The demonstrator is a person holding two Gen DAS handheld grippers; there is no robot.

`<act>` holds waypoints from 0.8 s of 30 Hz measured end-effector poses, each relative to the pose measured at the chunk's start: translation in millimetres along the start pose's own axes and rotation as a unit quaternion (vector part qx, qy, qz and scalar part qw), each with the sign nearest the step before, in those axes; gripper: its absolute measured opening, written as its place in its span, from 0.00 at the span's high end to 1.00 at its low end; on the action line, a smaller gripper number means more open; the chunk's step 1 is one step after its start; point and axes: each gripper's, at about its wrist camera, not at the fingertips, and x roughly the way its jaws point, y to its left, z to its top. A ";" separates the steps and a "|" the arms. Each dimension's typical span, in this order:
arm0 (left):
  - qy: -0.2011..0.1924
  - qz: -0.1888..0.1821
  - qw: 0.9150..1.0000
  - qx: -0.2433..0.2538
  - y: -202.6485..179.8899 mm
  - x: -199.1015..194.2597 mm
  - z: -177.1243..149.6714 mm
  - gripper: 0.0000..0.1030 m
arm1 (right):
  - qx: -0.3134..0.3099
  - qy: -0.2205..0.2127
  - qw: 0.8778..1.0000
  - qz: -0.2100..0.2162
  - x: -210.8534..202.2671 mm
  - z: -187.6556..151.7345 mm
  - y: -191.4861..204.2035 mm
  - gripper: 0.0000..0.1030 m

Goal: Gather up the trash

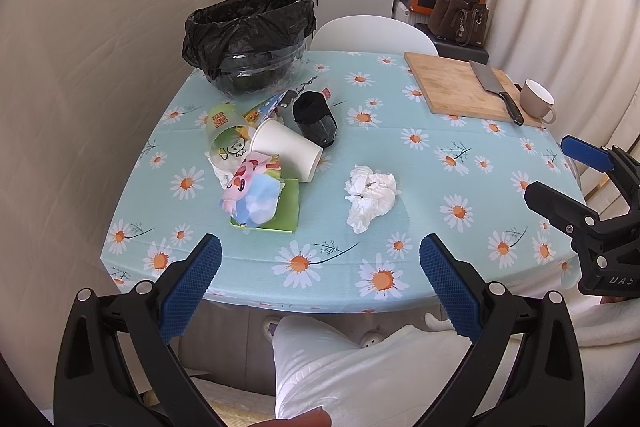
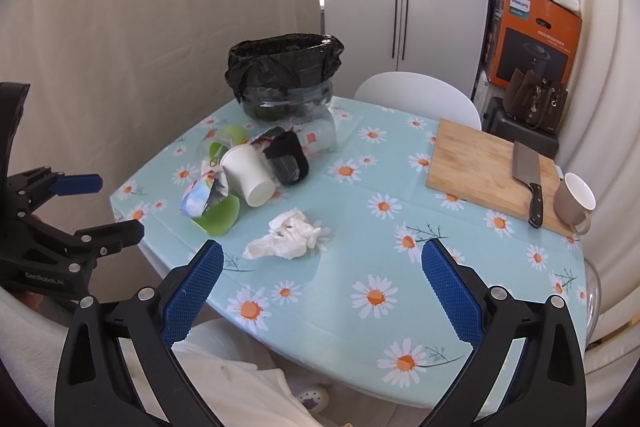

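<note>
Both tongs held off the near table edge, nothing picked yet; left gripper [image 1: 320, 259] wide open, empty; right gripper [image 2: 322, 263] wide open, empty. Tissue wad [image 1: 370, 197] alone mid-table, nearest target: light, soft, will squash, so pinch the bulk anywhere. Paper cup [image 1: 286, 151] on its side in the litter pile by the bin [image 1: 248, 39]: light, crushable, take by rim wall. Wrappers [image 1: 252, 195] likely thin, slippery. Bin contents hidden by liner; pile overlaps, item count unclear.
</note>
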 end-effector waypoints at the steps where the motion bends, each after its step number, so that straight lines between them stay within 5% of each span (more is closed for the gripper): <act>1: 0.000 0.000 1.000 0.000 0.2 0.1 0.1 0.06 | -0.001 0.001 1.000 0.000 0.7 0.0 0.3 0.08; 24: 0.018 -0.016 1.000 -0.008 31.0 25.2 15.6 0.06 | -0.029 0.040 0.999 -0.021 35.8 21.2 18.0 0.08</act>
